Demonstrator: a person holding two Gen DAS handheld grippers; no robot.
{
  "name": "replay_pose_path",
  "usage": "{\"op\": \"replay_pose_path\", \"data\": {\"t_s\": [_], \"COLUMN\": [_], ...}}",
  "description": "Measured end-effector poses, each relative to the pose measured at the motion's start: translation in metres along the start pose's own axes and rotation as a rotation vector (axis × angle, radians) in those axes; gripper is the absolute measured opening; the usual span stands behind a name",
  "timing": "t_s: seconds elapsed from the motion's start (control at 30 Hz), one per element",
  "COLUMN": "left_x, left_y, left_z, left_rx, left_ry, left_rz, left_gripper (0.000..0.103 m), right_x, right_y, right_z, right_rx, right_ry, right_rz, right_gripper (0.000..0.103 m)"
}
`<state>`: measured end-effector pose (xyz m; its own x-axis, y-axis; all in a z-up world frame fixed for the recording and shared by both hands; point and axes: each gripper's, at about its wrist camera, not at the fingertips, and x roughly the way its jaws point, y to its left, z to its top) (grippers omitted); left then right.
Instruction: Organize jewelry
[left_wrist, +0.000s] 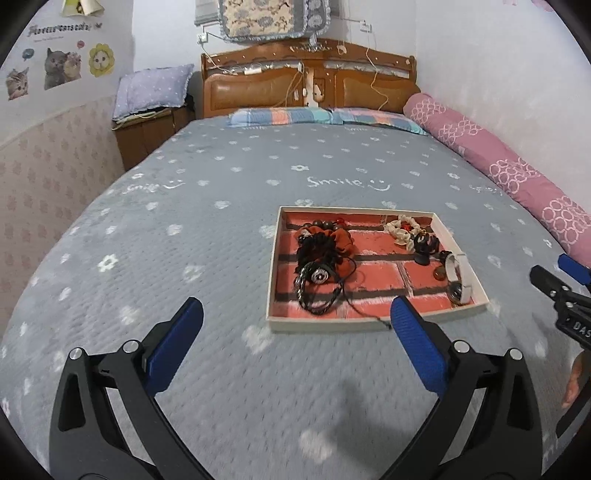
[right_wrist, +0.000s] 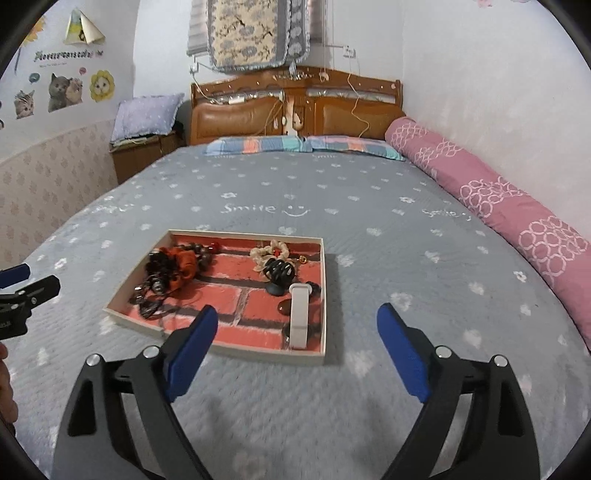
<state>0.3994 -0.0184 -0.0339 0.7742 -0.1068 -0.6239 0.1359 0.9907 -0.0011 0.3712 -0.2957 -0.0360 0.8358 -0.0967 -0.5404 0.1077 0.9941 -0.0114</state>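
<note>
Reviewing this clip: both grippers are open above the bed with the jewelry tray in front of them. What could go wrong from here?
1. A dark cord from the tangled black and orange pile trails over the tray's near rim; pulling one piece may drag the rest out.
2. The tray sits on the soft bedspread, so pressing on it could tip it.
3. The white watch lies close against the tray's right wall, leaving little room for the right gripper.

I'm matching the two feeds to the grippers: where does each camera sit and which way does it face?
Left wrist: on the left gripper, open, facing the headboard; right gripper at right edge.
Right wrist: on the right gripper, open, same facing; left gripper at left edge.
Shared: the tray of jewelry on the bed.
</note>
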Motion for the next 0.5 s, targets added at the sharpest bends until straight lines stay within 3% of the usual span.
{"op": "replay_pose_path", "data": {"t_s": [0.3,0.5], "left_x": [-0.088,-0.135], "left_y": [-0.001,0.010], "left_z": [-0.053,-0.087], "left_rx": [0.021,-0.080], "left_ry": [-0.078,-0.077], "left_rz": [0.037,-0.008], "left_gripper": [0.098,0.098], "right_x": [-0.090,-0.139], "right_y": [0.005,0.004], "right_z": [-0.037,-0.063], "right_rx": [-0.047,-0.037], "right_ry": [-0.059,-0.094], "right_rz": [-0.012,-0.016], "right_gripper": [0.096,0.098]}}
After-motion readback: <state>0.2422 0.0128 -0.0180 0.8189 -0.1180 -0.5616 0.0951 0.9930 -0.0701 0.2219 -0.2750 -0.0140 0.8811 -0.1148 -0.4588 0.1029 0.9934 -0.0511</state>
